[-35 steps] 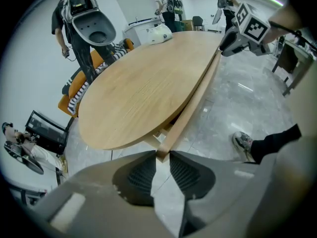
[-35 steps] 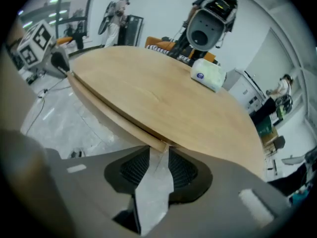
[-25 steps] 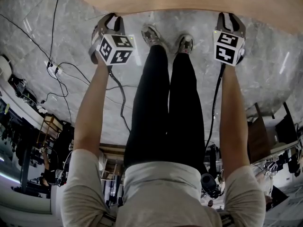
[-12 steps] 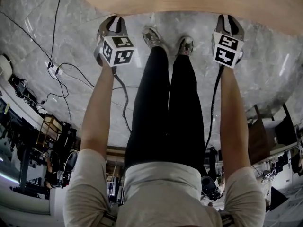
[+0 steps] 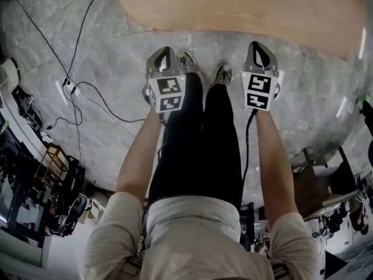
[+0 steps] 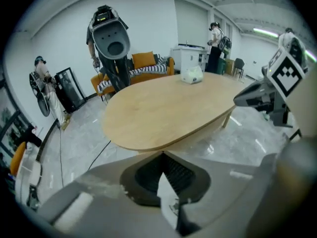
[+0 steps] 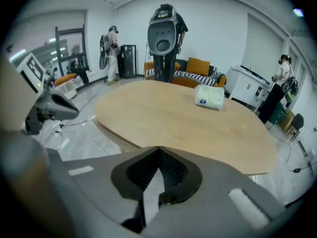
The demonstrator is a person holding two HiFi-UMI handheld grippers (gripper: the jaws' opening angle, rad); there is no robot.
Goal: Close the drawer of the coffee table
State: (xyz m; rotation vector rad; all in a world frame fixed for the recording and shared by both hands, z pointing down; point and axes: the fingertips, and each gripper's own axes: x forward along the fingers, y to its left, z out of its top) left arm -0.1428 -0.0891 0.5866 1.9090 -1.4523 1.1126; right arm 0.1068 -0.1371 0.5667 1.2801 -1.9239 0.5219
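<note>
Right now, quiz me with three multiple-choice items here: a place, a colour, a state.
1. Where is the white tissue pack? A on the grey floor; B on the oval light-wood table; C on the orange sofa.
2. What colour are the person's trousers? A black; B white; C red.
3. How are the left gripper and right gripper? A both open; B one open, one shut; C both shut, empty.
Answers: 1 B, it sits on the tabletop; 2 A, the legs show black; 3 C, jaws just closed, meeting with nothing between.
</note>
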